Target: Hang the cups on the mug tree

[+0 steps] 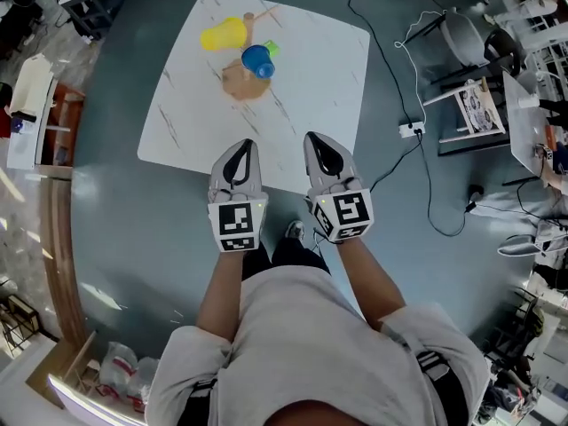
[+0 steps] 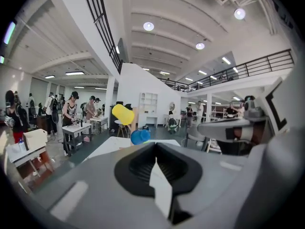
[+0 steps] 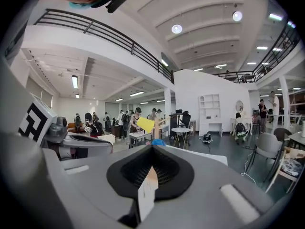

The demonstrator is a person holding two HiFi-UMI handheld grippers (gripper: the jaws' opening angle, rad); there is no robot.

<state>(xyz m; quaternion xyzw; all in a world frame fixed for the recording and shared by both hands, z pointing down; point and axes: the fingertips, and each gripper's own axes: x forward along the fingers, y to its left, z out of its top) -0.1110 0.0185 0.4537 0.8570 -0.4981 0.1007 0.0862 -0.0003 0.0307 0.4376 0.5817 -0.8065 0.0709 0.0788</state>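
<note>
A wooden mug tree (image 1: 245, 80) stands on the far part of the white marble table (image 1: 311, 78). A yellow cup (image 1: 222, 34) and a blue cup (image 1: 258, 60) hang on it, with a bit of green (image 1: 271, 48) showing behind the blue one. My left gripper (image 1: 247, 143) and right gripper (image 1: 313, 137) are side by side over the table's near edge, both shut and empty, well short of the tree. From the left gripper view the yellow cup (image 2: 125, 114) and blue cup (image 2: 140, 136) sit straight ahead beyond the shut jaws. The right gripper view shows the yellow cup (image 3: 146, 124) too.
A power strip (image 1: 411, 130) and black cables lie on the grey floor to the table's right, near a chair (image 1: 461, 38) and desks. Wooden shelving (image 1: 53, 131) stands at the left. People work at tables in the background (image 2: 71, 113).
</note>
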